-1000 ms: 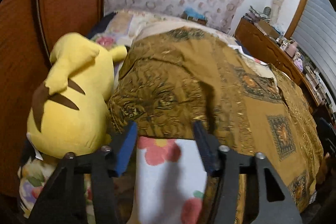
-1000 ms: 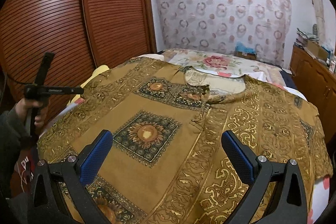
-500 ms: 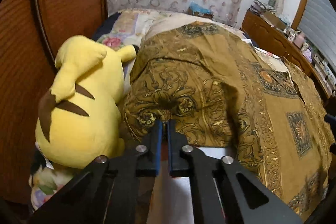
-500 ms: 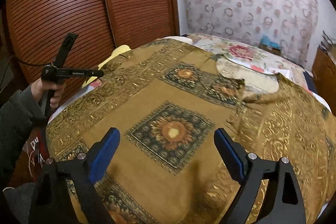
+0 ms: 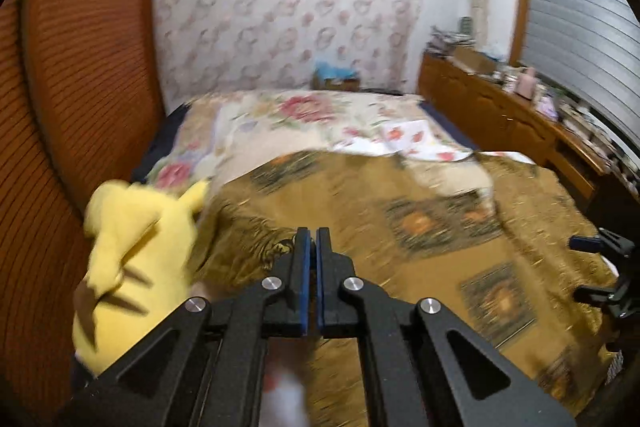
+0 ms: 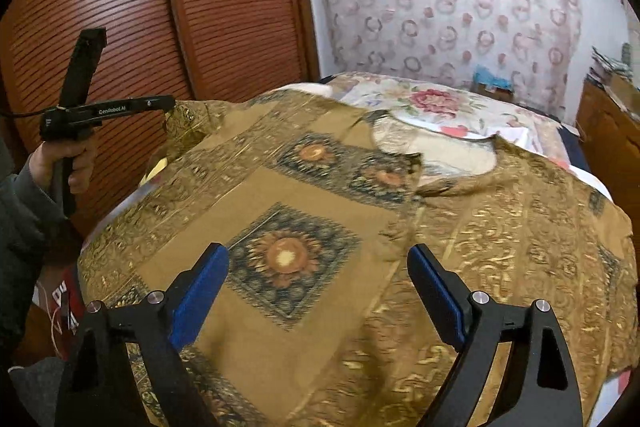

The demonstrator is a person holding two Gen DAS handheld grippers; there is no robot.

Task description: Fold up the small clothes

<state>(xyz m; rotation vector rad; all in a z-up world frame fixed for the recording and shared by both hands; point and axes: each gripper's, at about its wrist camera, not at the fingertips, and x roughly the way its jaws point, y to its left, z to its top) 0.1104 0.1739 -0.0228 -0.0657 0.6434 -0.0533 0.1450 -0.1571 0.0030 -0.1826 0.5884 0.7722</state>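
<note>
Moved since earlier: left gripper [image 5: 311,239], open around the sleeve edge a second ago, has clamped and risen, and the view is now blurred.
Left wrist view, fingers: pressed together on a pinch of the brown patterned garment [image 5: 400,227]; the cloth bunches at their tips, toward 12 o'clock.
Left wrist view, surroundings: yellow plush toy [image 5: 132,263] sits at 9 o'clock, just beside the lifted sleeve; floral bedspread [image 5: 304,111] shows beyond.
Right wrist view, fingers: right gripper [image 6: 318,283] has narrowed slightly but is spread wide, pinching nothing, hovering over the sunflower square.
Right wrist view, garment: spread across the bed, its sleeve raised at 10 o'clock where the person's hand [image 6: 66,163] holds the left tool.
Meaning: the sleeve fold seems begun; the lifted sleeve likely needs carrying inward over the body.
</note>
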